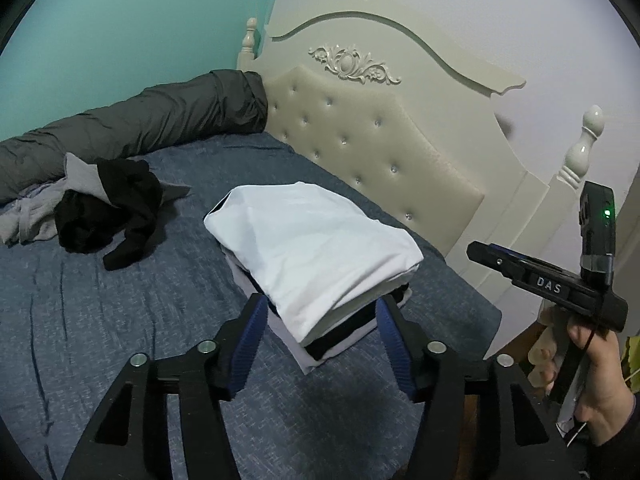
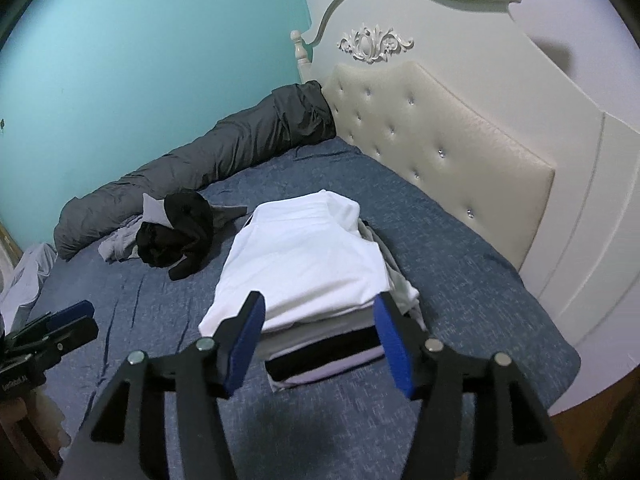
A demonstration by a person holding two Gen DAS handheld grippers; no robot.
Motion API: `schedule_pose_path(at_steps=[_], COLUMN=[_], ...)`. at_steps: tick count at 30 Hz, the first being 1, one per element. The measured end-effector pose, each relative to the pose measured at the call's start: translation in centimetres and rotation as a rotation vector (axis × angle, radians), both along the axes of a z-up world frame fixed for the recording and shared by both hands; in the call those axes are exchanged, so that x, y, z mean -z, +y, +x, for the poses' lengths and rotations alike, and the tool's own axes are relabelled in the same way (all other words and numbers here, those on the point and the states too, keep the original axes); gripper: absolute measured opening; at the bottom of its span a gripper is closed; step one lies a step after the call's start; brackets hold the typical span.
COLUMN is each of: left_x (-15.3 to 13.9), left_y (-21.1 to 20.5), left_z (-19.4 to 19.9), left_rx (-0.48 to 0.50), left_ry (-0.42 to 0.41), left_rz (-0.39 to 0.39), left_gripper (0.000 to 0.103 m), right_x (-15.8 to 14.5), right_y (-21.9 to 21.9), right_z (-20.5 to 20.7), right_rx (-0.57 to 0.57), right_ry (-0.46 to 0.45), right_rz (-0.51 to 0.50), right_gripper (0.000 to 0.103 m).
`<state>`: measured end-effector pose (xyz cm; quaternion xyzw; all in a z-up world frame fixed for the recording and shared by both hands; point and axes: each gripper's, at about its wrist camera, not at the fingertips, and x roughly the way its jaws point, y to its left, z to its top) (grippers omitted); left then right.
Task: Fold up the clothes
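- The stack of folded clothes [image 2: 316, 280] sits on the blue bedspread [image 1: 100, 320] near the headboard [image 1: 360, 140], a white garment [image 1: 312, 248] on top with grey, black and pale layers showing at its near edge; a loose heap lies well apart toward the wall, a black garment [image 1: 116, 208] over a crumpled grey garment [image 1: 36, 212]
- The left gripper [image 1: 320, 320] hovers just short of the stack with its jaws spread wide and nothing between them; the right gripper [image 2: 318, 324] does the same from its own side, spread wide and bare
- All of it is light, limp cloth, I judge; the stack would sag and slide apart if lifted by one edge, so it wants support under both ends; a loose piece is best pinched at a hem or shoulder seam, since a pinch in the middle only bunches it
- The scene fits a fold just set down with the heap left to do, or a pause between pieces
- Hard to tell: what kind of garment each loose piece is; how many layers the stack holds; where the black garment's edges run, dark on dark; a pale cloth [image 2: 24, 280] at the bed's far left is cut off by the frame; a grey rolled duvet [image 2: 200, 152] lies along the wall
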<state>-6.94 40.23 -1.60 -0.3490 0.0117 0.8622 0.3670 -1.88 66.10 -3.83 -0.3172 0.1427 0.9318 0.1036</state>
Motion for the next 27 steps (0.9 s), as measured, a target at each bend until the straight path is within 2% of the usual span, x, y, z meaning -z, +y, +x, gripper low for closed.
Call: schedule_pose_path(at_steps=[4,6,10,14,17,27], left_x=[-0.5,-0.8,-1.3,-1.7,-1.9,-2.7], left_y=[-0.9,-1.3,-2.4,-3.7,-4.5,-7.2], left_z=[1.1,1.7,2.7,3.5,4.0,6.4], left_rx=[-0.002,-0.004,-0.018,-0.035,-0.039,-0.033], left_ry=[0.011,0.019,0.035,0.047,0.058,0.087], left_rz=[-0.001,0.002,0.007,0.017,0.018,0.036], left_gripper=[0.069,0.075,0.081,0.091,0.1,0.103], right_x=[-0.7,-1.0,-1.5,-1.8,-2.0,-2.8], right_y=[-1.2,-1.8,-2.9,-4.2,-5.1,-8.7], right_z=[1.6,2.3,3.7,5.2,6.1,8.9], right_rx=[0.009,0.011,0.019,0.03,0.034,0.049], right_ry=[0.014,0.021,0.032,0.042,0.044,0.07], right_rz=[0.017,0.017,0.017,0.023,0.024,0.048], right_gripper=[0.06,0.062,0.067,0.077,0.078,0.093])
